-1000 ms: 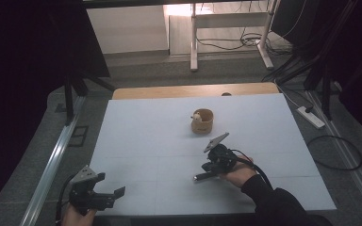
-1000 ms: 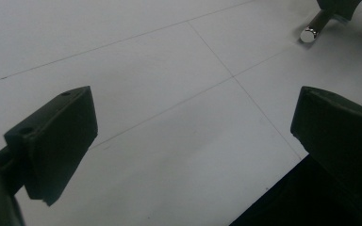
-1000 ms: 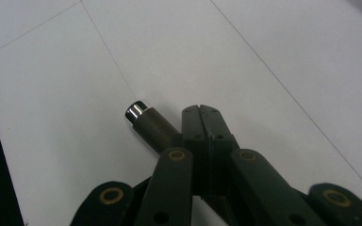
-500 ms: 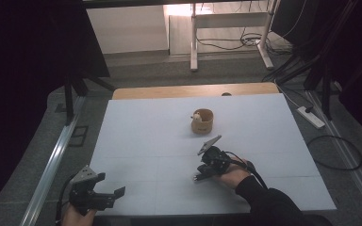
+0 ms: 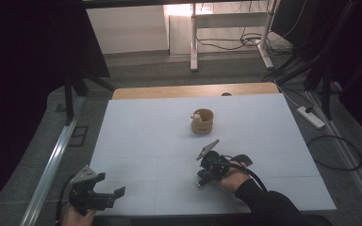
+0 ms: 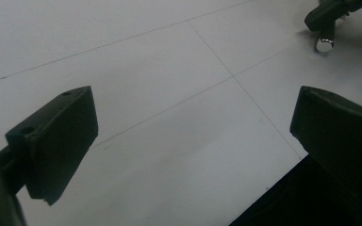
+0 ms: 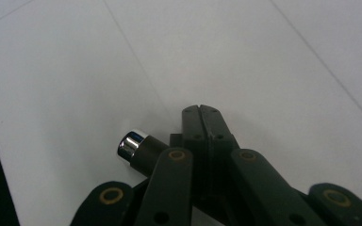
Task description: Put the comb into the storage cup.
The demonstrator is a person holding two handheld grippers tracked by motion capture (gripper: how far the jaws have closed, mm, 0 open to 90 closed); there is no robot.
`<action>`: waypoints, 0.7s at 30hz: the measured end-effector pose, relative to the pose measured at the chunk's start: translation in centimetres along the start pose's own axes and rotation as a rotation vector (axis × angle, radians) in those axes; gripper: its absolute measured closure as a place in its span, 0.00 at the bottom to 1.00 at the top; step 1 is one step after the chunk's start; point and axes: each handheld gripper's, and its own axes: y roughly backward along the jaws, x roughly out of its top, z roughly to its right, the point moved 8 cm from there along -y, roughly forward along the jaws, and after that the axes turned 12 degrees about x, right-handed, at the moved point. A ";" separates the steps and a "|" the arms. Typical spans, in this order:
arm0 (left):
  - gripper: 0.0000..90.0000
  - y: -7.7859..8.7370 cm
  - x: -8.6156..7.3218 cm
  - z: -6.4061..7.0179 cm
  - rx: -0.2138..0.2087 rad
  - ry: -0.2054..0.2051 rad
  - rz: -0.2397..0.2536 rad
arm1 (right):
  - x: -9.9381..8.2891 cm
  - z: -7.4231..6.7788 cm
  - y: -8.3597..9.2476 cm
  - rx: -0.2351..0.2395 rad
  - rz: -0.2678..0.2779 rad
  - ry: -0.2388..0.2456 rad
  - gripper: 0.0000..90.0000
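My right gripper [image 5: 202, 181] rests low over the white table [image 5: 141, 132], right of the middle, tipped down toward the near edge. Its jaws [image 7: 200, 109] are pressed flat together with nothing between them. A short black cylinder with a chrome end [image 7: 131, 143] sticks out beside them; whether it belongs to the gripper I cannot tell. The same chrome end [image 6: 324, 44] appears far off in the left gripper view. My left gripper [image 5: 112, 184] sits at the near left corner, open, with bare table between its jaws [image 6: 188, 127].
A small wooden cup [image 5: 202, 121] with a pale object [image 5: 197, 117] inside stands past the middle of the table. A wooden strip [image 5: 193, 90] runs along the far edge. A power strip [image 5: 311, 117] and cables lie on the floor to the right.
The right gripper has slid slightly toward the near edge and tipped lower. The left gripper and the cup have not moved.
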 end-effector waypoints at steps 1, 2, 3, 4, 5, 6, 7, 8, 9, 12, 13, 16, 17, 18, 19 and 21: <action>0.03 0.0 0.0 0.0 0.000 0.000 0.000 | -0.1 -0.1 0.0 0.001 -0.004 0.001 1.00; 0.03 0.0 0.0 0.0 0.000 0.000 0.000 | -0.3 -0.2 0.0 0.001 -0.009 0.002 1.00; 0.03 0.0 0.0 0.0 -0.001 0.000 -0.001 | -0.4 -0.3 0.1 -0.001 -0.012 0.005 1.00; 0.03 0.0 0.0 0.0 -0.001 -0.002 -0.002 | -0.6 -0.4 0.2 0.000 -0.013 0.007 1.00; 0.03 0.0 0.0 0.0 0.000 -0.002 -0.002 | -0.7 -0.5 0.3 0.000 -0.015 0.008 1.00; 0.03 0.0 0.0 0.0 -0.001 -0.003 -0.002 | -0.9 -0.6 0.4 0.000 -0.014 0.007 1.00; 0.03 0.0 0.0 0.0 -0.001 -0.002 -0.002 | -1.0 -0.7 0.5 0.003 -0.015 0.003 1.00; 0.03 0.0 0.0 0.0 0.000 -0.003 -0.003 | -1.2 -0.8 0.6 0.006 -0.013 0.001 1.00; 0.03 0.0 0.0 0.0 0.000 -0.002 -0.003 | -1.4 -0.9 0.8 0.008 -0.015 0.000 1.00; 0.03 -0.1 0.0 0.0 0.000 -0.001 -0.003 | -1.9 -1.0 1.1 0.009 -0.017 -0.004 1.00; 0.03 -0.1 0.0 0.0 -0.001 -0.001 -0.003 | -2.1 -1.1 1.2 0.007 -0.020 -0.006 1.00; 0.03 -0.1 0.1 0.0 -0.001 0.000 -0.003 | -2.7 -1.1 1.5 0.007 -0.025 -0.008 1.00; 0.03 -0.1 0.1 0.0 -0.001 0.001 -0.003 | -2.9 -1.1 1.7 0.007 -0.028 -0.010 1.00; 0.03 -0.1 0.1 0.0 -0.001 0.001 -0.003 | -3.1 -1.1 1.8 0.005 -0.028 -0.014 1.00; 0.03 -0.1 0.1 0.0 -0.001 0.001 -0.003 | -3.2 -1.0 1.9 0.004 -0.028 -0.016 1.00; 0.03 -0.1 0.1 0.0 -0.001 0.002 -0.003 | -3.6 -0.9 2.2 0.001 -0.030 -0.019 1.00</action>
